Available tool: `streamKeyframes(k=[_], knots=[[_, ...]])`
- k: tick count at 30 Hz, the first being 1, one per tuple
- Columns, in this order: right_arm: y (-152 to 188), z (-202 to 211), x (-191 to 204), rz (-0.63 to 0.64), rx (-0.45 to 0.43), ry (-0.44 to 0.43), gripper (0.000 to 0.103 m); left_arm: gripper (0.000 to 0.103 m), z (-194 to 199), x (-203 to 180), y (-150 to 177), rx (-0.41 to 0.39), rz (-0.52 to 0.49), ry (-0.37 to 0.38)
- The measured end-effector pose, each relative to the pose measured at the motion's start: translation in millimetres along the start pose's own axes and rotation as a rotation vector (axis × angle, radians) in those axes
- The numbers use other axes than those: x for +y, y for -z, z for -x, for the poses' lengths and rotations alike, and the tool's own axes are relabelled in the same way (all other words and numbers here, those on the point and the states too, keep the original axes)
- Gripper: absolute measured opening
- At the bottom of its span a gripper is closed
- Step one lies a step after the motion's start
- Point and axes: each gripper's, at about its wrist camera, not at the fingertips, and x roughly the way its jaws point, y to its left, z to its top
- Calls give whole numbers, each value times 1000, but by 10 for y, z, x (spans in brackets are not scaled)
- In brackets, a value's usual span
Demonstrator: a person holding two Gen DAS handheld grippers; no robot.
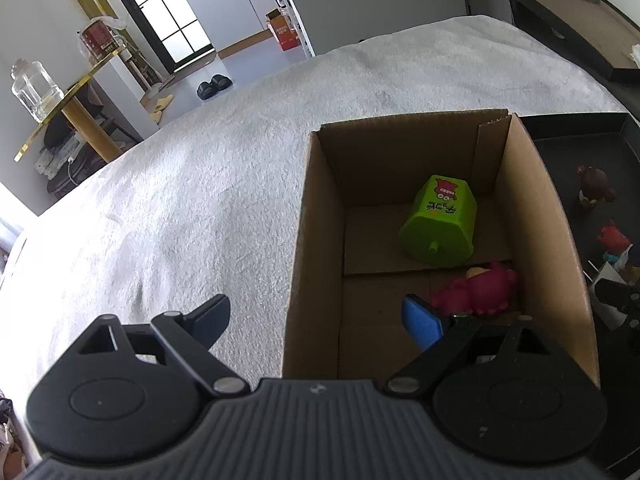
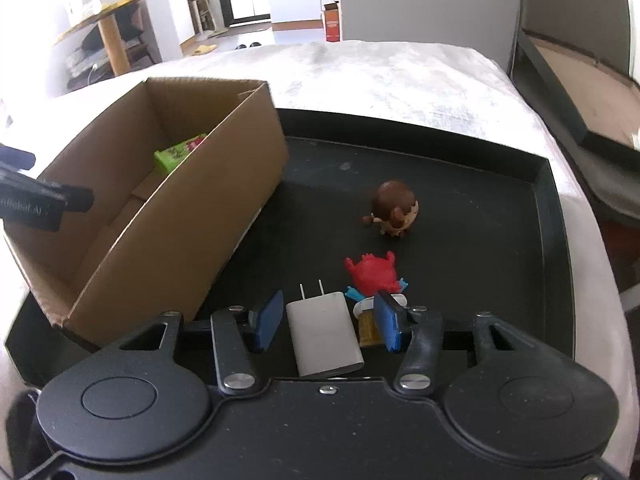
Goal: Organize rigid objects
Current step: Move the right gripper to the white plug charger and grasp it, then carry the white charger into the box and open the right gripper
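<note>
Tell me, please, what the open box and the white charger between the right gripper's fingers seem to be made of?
The open box looks like corrugated cardboard: matte brown walls, folded flaps, a raw cut rim. The white charger appears to be smooth, slightly satin plastic with two metal prongs, judging by its even, rounded shell.

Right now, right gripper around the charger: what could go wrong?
1. The right gripper is open around the white charger; the red figure sits close by its right finger, so closing may knock it.
2. The charger lies askew, so it may twist in the grasp.
3. The left gripper straddles the cardboard box wall.
</note>
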Motion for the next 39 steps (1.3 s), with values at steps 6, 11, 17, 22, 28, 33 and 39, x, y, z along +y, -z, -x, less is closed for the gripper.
streamKeyframes(k=[6,11,17,22,28,33,39], knots=[[25,-43,106,40,58,-35,47,92,10,29,-1,-4,6,-3],[63,-105,40,-15,133,-8,36,92,33,45,8,-12,15,6],[-50,57,77,13,114,15,36,92,45,111,16,-15,41,20],[-136,209,96,23,81,36,36,92,72,145,25,-27,50,37],[-317,369,182,44,29,60,36,92,108,236,52,-37,84,48],[-470,430,273,63,-6,55,36,91,125,303,84,-46,109,63],[-595,484,444,89,-55,39,36,88,103,341,123,-54,131,95]])
